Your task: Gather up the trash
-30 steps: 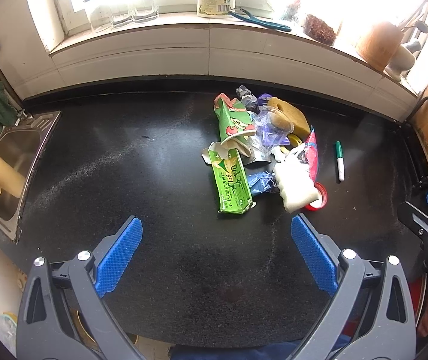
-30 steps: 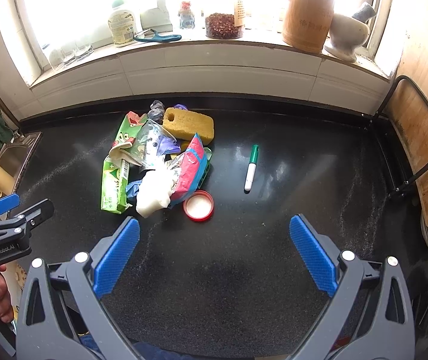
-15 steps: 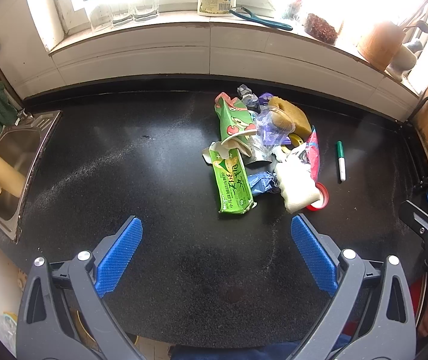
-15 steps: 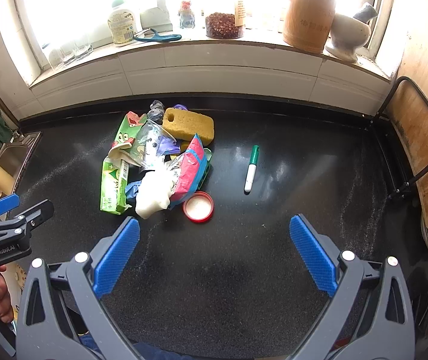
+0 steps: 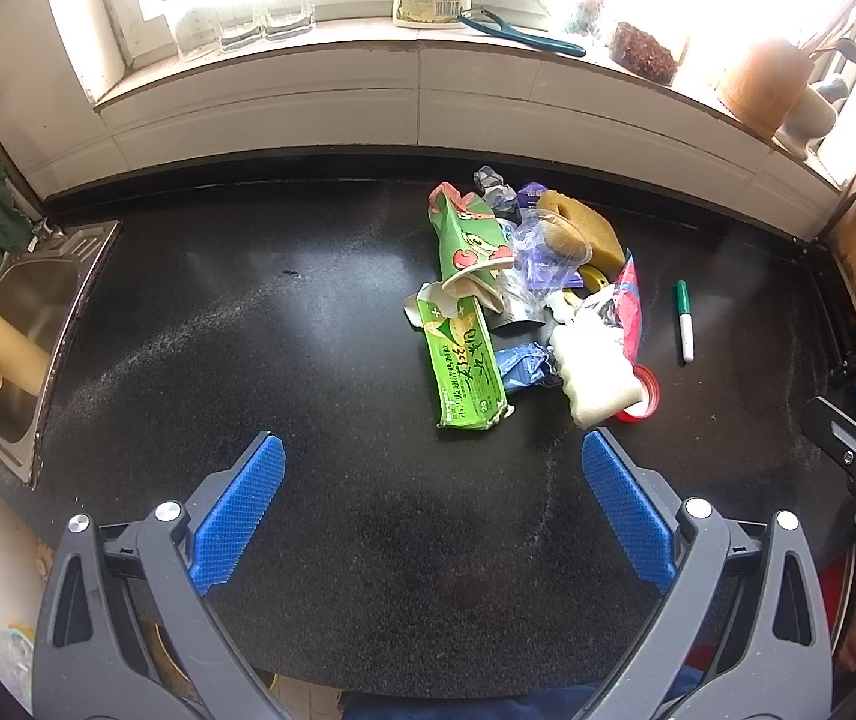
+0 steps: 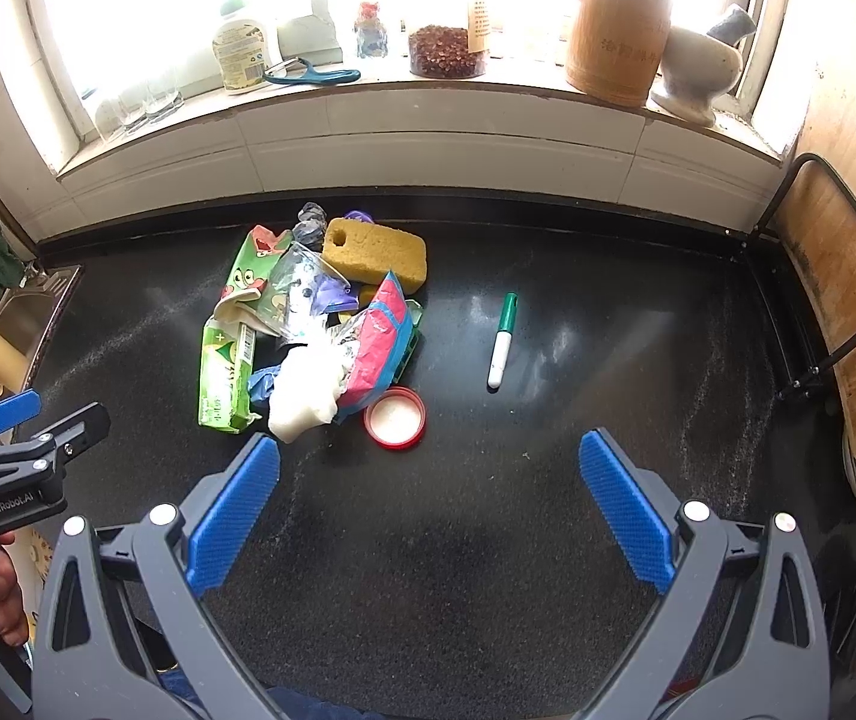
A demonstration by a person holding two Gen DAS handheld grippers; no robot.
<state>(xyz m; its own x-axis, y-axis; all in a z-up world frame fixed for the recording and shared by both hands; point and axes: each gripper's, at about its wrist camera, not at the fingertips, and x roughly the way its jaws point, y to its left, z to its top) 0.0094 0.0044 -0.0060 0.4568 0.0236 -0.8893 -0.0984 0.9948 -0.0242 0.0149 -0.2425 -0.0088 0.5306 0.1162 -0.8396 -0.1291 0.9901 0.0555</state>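
A heap of trash lies on the black counter: a green carton, a green cartoon wrapper, a clear plastic cup, a yellow sponge, a white wad, a pink packet and a red lid. In the right wrist view I see the carton, sponge, packet and lid. My left gripper is open and empty, in front of the heap. My right gripper is open and empty, in front of the lid.
A green marker lies right of the heap. A steel sink with a beige cup sits at the left. The window sill holds a bottle, jar and wooden holder. A board in a rack stands at the right.
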